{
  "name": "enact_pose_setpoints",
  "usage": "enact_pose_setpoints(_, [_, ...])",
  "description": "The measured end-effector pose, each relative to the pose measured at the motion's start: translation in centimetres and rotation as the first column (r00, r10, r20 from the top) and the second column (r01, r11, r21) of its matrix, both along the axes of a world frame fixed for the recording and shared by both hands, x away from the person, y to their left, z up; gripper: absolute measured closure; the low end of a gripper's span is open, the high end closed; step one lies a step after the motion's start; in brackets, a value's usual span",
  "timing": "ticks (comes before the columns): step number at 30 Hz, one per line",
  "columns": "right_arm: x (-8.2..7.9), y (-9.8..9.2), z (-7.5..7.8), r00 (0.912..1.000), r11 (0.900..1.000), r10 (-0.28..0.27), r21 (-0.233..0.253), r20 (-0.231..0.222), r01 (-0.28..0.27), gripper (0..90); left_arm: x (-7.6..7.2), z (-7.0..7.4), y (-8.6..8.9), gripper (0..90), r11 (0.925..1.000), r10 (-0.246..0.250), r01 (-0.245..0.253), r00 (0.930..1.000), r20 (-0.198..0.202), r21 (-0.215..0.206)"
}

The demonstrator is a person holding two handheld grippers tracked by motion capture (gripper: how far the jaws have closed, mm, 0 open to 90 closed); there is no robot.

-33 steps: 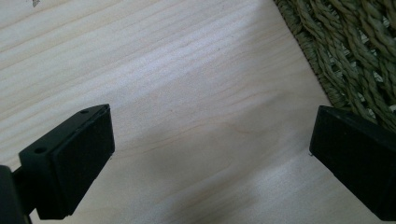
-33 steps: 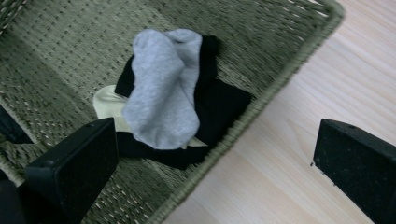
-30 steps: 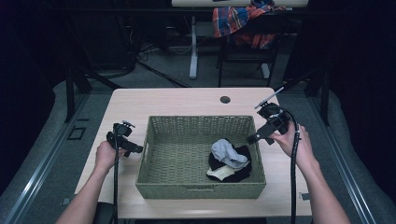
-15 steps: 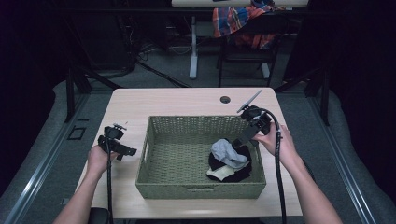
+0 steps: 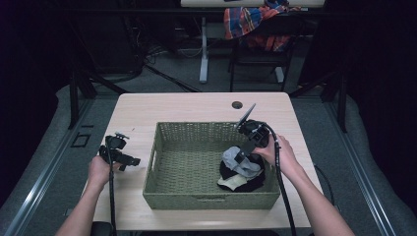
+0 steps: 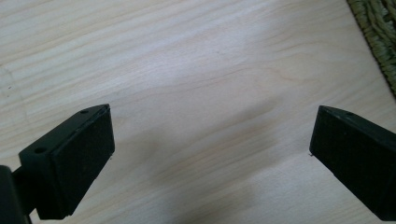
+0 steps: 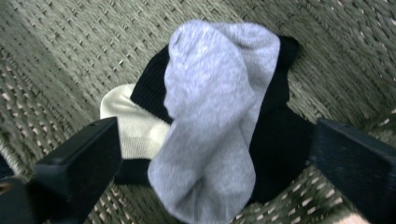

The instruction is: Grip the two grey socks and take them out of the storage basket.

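A green woven basket (image 5: 167, 181) sits mid-table. In its right part lies a pile of socks: a grey sock (image 5: 239, 162) (image 7: 210, 116) on top, a black sock (image 5: 246, 183) (image 7: 280, 140) under it and a cream sock (image 5: 232, 184) (image 7: 128, 128) at the edge. My right gripper (image 5: 241, 156) (image 7: 212, 149) reaches down into the basket, open, jaws either side of the grey sock and just above it. My left gripper (image 5: 129, 161) (image 6: 210, 154) hovers open over bare table left of the basket, holding nothing.
The light wood table (image 5: 196, 113) has a round cable hole (image 5: 237, 104) behind the basket. The basket's corner (image 6: 378, 32) appears at the upper right of the left gripper view. A chair draped with plaid cloth (image 5: 255, 24) stands beyond the table.
My right gripper has swung from the table's right side over the basket rim and down onto the sock pile. The left gripper has drifted slightly toward the near left.
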State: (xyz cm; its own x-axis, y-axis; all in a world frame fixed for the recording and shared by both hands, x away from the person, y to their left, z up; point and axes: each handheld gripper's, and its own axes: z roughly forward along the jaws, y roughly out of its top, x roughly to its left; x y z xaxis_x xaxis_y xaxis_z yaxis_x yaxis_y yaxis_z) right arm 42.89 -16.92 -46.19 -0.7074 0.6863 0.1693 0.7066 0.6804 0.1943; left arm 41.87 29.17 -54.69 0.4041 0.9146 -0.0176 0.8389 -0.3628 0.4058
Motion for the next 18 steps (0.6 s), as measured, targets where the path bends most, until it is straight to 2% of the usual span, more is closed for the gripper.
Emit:
enact_pose_setpoints(3, [0.2,0.3,-0.6,0.9999,1.0,-0.002,-0.006,-0.01,0.002,9.2,0.1,0.0,0.0,0.0,1.0,0.002,-0.002,1.0,-0.003,-0.004])
enact_pose_setpoints(4, [0.3,0.3,-0.9,0.9998,1.0,-0.004,-0.016,-0.017,0.004,13.5,0.1,-0.1,-0.1,0.0,1.0,0.003,-0.003,1.0,0.003,-0.003])
enact_pose_setpoints(7, [0.3,0.4,-1.8,0.9995,0.999,0.005,-0.039,-0.031,-0.006,15.3,0.3,-0.1,-0.5,0.0,0.9999,-0.014,0.014,0.9999,0.001,0.002])
enact_pose_setpoints(9, [0.3,0.7,-2.3,0.9983,0.997,0.02,-0.069,-0.055,-0.023,21.8,0.3,-0.1,-0.6,0.0,0.9998,-0.018,0.018,0.9998,0.001,0.001])
enact_pose_setpoints(12, [0.4,1.0,-2.6,0.998,0.995,0.02,-0.098,-0.061,-0.026,26.5,0.1,-0.1,-0.3,0.0,0.9999,-0.015,0.015,0.9999,-0.004,-0.002])
enact_pose_setpoints(15, [0.4,1.4,-2.6,0.9985,0.995,0.024,-0.096,-0.05,-0.029,33.0,-0.1,0.0,0.2,0.0,0.9999,0.002,-0.002,1.0,0.006,-0.011])
enact_pose_setpoints(18, [0.4,1.6,-2.7,0.9985,0.993,0.019,-0.113,-0.052,-0.025,45.1,0.0,0.0,-0.1,0.0,0.9999,-0.007,0.007,1.0,0.004,-0.01])
